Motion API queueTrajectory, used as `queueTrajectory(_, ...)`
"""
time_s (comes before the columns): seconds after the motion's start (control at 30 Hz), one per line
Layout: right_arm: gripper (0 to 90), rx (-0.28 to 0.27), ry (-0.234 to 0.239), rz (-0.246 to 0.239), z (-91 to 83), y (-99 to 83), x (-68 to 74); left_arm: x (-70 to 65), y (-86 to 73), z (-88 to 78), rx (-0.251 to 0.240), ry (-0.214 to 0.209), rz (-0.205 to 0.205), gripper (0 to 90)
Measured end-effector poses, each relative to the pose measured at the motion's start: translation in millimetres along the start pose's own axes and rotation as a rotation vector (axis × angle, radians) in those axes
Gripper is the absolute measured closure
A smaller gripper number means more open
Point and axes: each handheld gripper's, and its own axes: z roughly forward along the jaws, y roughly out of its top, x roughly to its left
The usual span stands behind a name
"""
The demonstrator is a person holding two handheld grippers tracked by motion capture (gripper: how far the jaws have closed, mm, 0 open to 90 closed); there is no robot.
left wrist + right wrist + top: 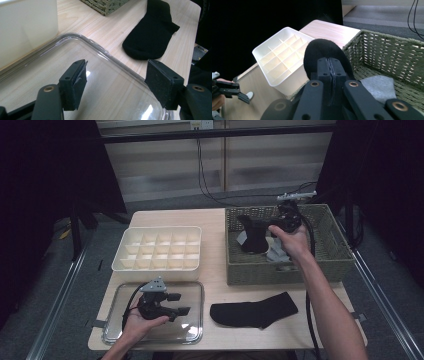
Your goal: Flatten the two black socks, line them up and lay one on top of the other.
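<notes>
My right gripper (270,228) hangs over the woven basket (332,262), shut on a black sock (254,239) that dangles just above the basket floor. In the right gripper view the jaws (329,62) are pressed together with the black sock (318,50) bulging behind them. A second black sock (252,313) lies flat on the table near the front edge. My left gripper (182,303) hovers over a clear plastic tray (196,332) at the front left. Its jaws (116,80) stand open with nothing between them, pointing toward the lying sock (152,32).
A grey sock (276,253) lies in the basket under my right hand, seen also as a grey sock (379,86) on the basket floor. A white divided box (155,269) sits behind the clear tray. Bare wood shows between tray and lying sock.
</notes>
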Motion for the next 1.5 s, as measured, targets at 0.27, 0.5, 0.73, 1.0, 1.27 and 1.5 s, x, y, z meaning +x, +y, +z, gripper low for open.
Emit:
queueTrajectory(0.27, 88.8, -0.019, 0.004, -0.006, -6.3, 1.5, 4.9, -1.6, 0.0, -0.7, 0.002, 0.001, 0.012, 35.5)
queueTrajectory(0.5, 88.8, -0.062, 0.023, -0.009, -17.6, 4.9, 13.1, -2.6, 0.4, 0.1, -0.006, 0.004, 0.016, 37.6)
queueTrajectory(0.73, 88.8, -0.094, 0.025, -0.010, -28.8, 6.5, 20.0, -3.2, 0.4, 1.0, -0.006, 0.006, 0.020, 37.5)
queueTrajectory(1.0, 88.8, -0.108, 0.040, -0.027, -40.5, 10.6, 33.7, -3.8, 0.1, -1.0, -0.014, 0.013, 0.016, 39.3)
queueTrajectory(1.27, 88.7, -0.127, 0.080, -0.035, -45.0, 7.5, 53.4, -6.5, -0.7, -0.4, -0.018, 0.016, 0.019, 42.8)
queueTrajectory(1.5, 88.8, -0.113, 0.084, -0.033, -51.9, 0.2, 69.7, -7.9, 1.2, 0.6, -0.023, 0.014, 0.026, 45.5)
